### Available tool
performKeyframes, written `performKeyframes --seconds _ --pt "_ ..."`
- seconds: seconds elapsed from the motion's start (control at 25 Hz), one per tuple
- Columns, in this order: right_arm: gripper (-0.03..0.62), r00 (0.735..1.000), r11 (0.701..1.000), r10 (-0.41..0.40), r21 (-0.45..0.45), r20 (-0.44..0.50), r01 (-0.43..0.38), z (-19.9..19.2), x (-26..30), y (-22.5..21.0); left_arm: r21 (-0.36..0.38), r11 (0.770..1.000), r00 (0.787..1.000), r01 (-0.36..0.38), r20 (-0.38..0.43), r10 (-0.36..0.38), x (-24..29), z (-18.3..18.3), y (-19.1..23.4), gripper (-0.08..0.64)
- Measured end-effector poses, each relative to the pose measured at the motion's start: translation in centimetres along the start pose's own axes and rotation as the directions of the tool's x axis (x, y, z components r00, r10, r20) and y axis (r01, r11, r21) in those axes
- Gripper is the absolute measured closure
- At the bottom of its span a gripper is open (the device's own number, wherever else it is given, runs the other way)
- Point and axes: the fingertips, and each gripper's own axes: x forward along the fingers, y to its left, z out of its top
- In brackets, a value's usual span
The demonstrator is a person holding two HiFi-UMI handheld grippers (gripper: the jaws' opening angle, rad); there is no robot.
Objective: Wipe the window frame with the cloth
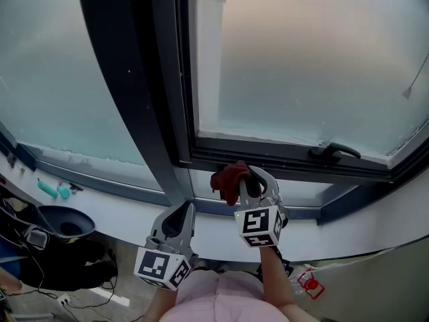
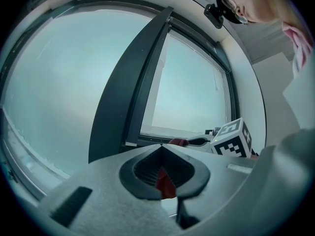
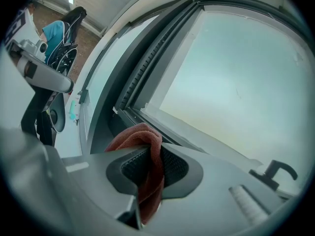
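A dark red cloth (image 1: 228, 178) is bunched in my right gripper (image 1: 249, 181), which is shut on it just below the dark bottom rail of the window frame (image 1: 268, 154). In the right gripper view the cloth (image 3: 143, 140) rises over the jaw tips and hangs down between the pads, close to the frame's lower left corner (image 3: 123, 113). My left gripper (image 1: 182, 213) sits lower and to the left, in front of the white sill (image 1: 120, 206), with its jaws together. In the left gripper view (image 2: 161, 149) a thin red sliver shows behind the pads; what it is I cannot tell.
A black window handle (image 1: 333, 151) lies on the bottom rail to the right. A wide dark mullion (image 1: 127, 79) runs up on the left. Teal items (image 1: 48, 190) and a dark bowl-shaped object (image 1: 64, 221) sit at far left. A red tag (image 1: 308, 285) hangs low right.
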Motion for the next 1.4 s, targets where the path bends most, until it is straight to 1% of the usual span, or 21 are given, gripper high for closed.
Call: performKeyframes --seconds 0.36,0.72,0.92,1.12,1.4 --pt "0.537 0.996 0.997 -0.069 0.030 -0.052 0.071 -2.5 -1.6 -2.9 -0.004 0.999 0.999 0.052 -0.013 -0.052 1.1 -0.5 -1.8 0.563" --pt "0.535 0.984 0.987 -0.149 0.052 -0.100 0.155 -4.7 -3.5 -6.3 -0.002 0.995 0.995 0.101 -0.019 -0.101 2.3 -0.7 -3.5 0.563" --pt "0.535 0.971 0.974 -0.205 0.067 -0.122 0.214 -6.0 -4.7 -8.6 0.003 0.992 0.992 0.123 -0.026 -0.123 2.7 -0.9 -4.4 0.563" --pt "0.537 0.951 0.957 -0.265 0.078 -0.156 0.280 -7.6 -6.2 -11.2 0.005 0.990 0.990 0.141 -0.030 -0.140 3.2 -1.0 -5.3 0.563" --pt "0.537 0.927 0.932 -0.323 0.104 -0.191 0.347 -10.2 -7.8 -13.8 0.002 0.989 0.989 0.146 -0.031 -0.146 3.6 -1.3 -6.0 0.563"
